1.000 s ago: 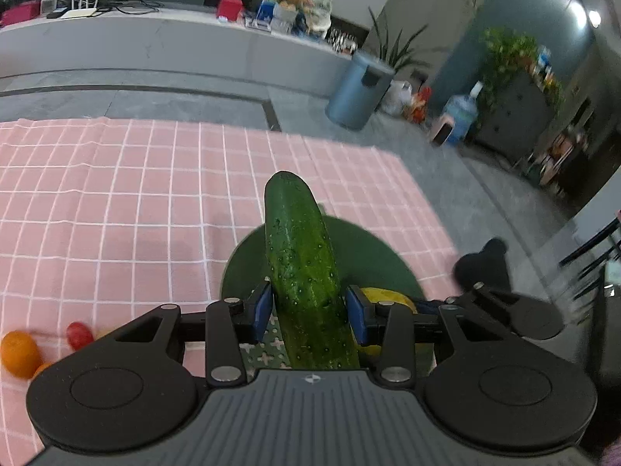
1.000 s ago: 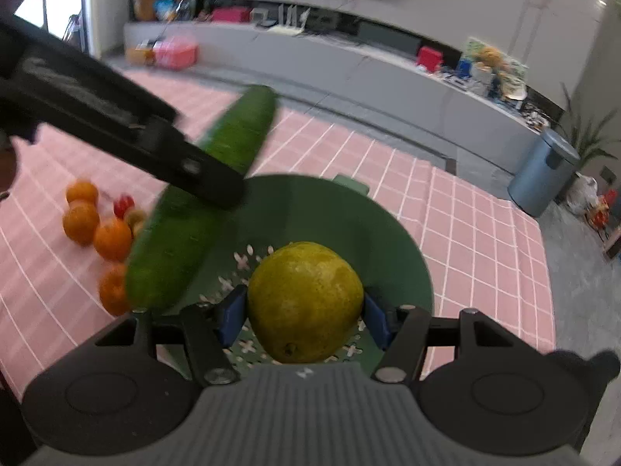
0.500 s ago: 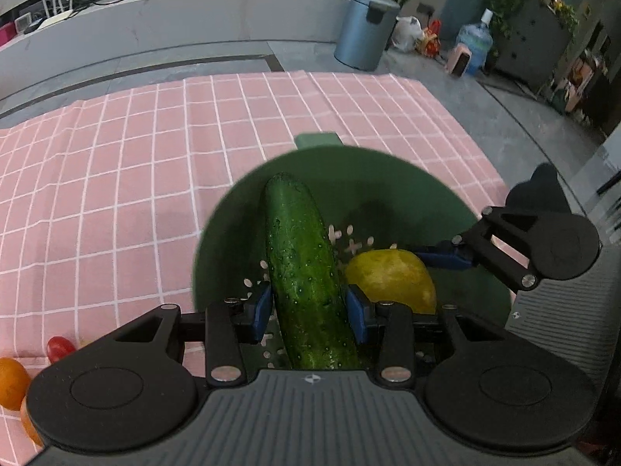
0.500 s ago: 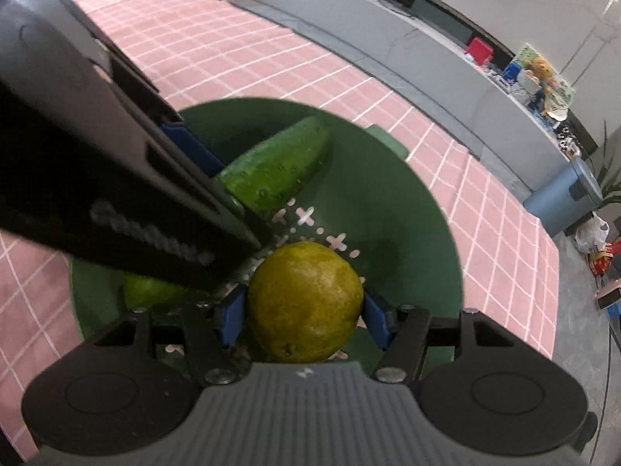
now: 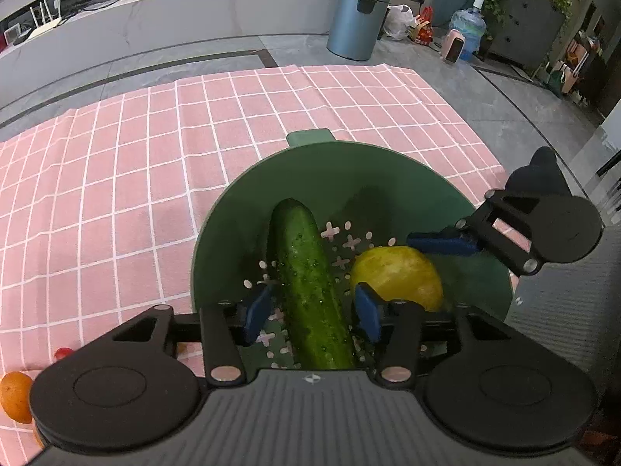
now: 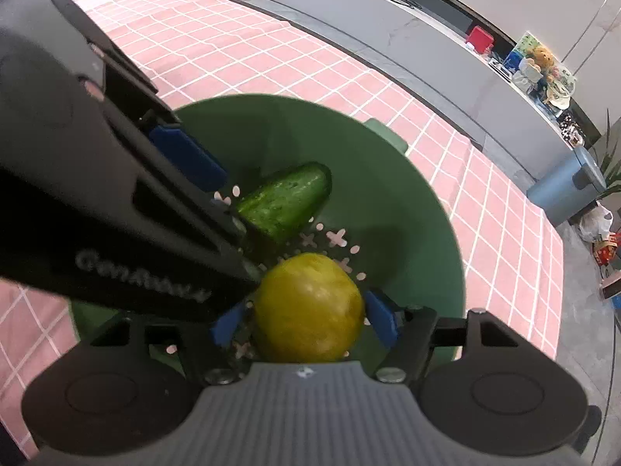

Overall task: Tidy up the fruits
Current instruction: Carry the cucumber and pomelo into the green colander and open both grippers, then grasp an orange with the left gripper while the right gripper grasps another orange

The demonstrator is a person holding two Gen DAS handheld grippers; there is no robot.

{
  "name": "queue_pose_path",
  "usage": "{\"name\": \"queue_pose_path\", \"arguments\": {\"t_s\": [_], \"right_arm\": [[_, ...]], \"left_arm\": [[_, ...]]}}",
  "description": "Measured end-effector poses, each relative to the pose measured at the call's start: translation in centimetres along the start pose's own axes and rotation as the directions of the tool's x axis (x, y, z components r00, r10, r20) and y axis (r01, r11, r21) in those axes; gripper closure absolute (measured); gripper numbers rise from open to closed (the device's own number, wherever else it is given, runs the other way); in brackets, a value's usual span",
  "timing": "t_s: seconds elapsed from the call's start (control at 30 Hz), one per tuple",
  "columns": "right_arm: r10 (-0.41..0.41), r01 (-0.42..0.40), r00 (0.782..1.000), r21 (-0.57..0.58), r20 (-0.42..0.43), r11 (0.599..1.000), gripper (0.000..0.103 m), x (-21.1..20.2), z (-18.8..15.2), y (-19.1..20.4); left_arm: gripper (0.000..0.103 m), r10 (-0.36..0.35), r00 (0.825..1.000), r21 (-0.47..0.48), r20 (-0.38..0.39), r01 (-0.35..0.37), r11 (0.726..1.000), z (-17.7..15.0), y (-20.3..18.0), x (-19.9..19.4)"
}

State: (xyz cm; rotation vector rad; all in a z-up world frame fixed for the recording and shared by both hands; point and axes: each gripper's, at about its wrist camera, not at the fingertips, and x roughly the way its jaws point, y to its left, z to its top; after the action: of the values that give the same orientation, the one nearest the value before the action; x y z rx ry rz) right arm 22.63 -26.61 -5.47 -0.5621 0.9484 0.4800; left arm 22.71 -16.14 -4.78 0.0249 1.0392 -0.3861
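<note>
A green colander bowl [image 5: 388, 178] stands on the pink checked cloth. In it lie a cucumber [image 5: 306, 283] and a round yellow-green fruit [image 5: 399, 275], side by side. My left gripper [image 5: 313, 312] straddles the cucumber's near half; its jaws are opening and its blue pads stand clear of the skin. My right gripper [image 6: 306, 322] straddles the yellow fruit [image 6: 310, 306]; its jaws are opening too, with small gaps at both pads. In the right wrist view the left gripper's black body hides the near end of the cucumber [image 6: 287, 202] and the left part of the bowl [image 6: 388, 178].
An orange [image 5: 15, 396] and a small red fruit [image 5: 64, 353] lie on the cloth [image 5: 116, 178] at the lower left. The cloth's far and right edges give way to grey floor. A blue-grey bin [image 5: 357, 19] stands by a long low counter.
Both grippers came down into the bowl with their loads. The jaws of each have since widened, letting go of the cucumber and the yellow fruit, which now rest on the bowl's bottom.
</note>
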Motion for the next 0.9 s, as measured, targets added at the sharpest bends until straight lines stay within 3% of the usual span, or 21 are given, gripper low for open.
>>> {"name": "queue_pose_path", "arguments": {"t_s": [0.17,0.37,0.53,0.73,0.9], "right_arm": [[-0.049,0.049,0.999,0.014,0.013,0.999,0.024,-1.3,0.8,0.0],[-0.125,0.123,0.992,0.083,0.022,0.989,0.023,-3.6,0.7,1.0],[-0.155,0.132,0.981,0.182,0.116,0.974,0.022,-7.2,0.3,3.3],[-0.166,0.085,0.956,0.314,0.241,0.946,0.021,-9.8,-0.3,6.3],[-0.127,-0.03,0.94,0.448,0.316,0.894,0.021,-11.0,-1.2,9.6]], "left_arm": [[0.038,-0.017,0.999,-0.009,0.046,0.017,1.0,-0.2,0.3,-2.2],[0.038,-0.012,0.993,0.021,0.117,0.01,1.0,-1.0,0.3,-6.0],[0.038,0.01,0.986,0.001,0.169,-0.01,1.0,-2.4,1.0,-9.5],[0.038,0.035,0.975,-0.001,0.221,-0.036,0.999,-5.2,3.0,-12.8],[0.038,0.035,0.97,-0.033,0.24,-0.028,0.999,-7.8,5.3,-14.8]]}}
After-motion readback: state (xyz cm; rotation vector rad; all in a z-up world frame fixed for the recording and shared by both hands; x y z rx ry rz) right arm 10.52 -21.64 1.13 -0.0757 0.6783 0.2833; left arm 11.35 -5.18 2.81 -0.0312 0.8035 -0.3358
